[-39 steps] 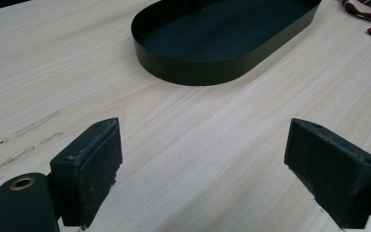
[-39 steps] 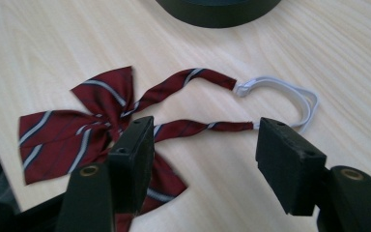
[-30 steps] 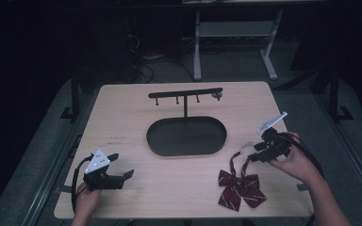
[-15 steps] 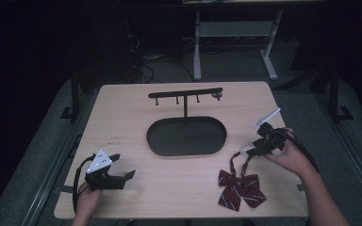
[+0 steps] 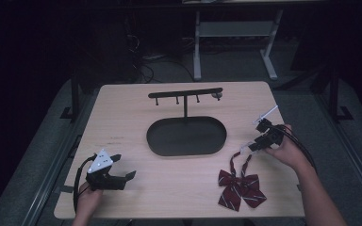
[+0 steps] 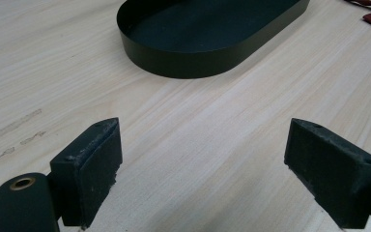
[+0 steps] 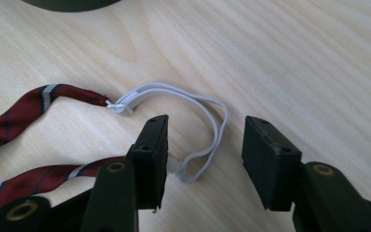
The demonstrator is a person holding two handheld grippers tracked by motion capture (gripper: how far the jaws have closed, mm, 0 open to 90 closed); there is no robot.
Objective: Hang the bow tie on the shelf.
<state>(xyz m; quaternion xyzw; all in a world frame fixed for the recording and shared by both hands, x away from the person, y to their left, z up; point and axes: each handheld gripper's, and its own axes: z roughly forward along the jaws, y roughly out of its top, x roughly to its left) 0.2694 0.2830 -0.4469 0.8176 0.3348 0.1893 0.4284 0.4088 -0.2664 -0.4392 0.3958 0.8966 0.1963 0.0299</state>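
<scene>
Bow tie | elastic loop between right gripper closing fingers

The high camera is looking forward and down from above my side, taking in the whole table from a distance, with my forearms coming in at the bottom. The camera on my left gripper is riding low and close to the wood, looking along its jaws toward the tray, which the high view is also showing at mid-table. The camera on my right gripper is looking steeply down from very near at the bow tie's white elastic loop; the high view is sharing that bow tie.
</scene>
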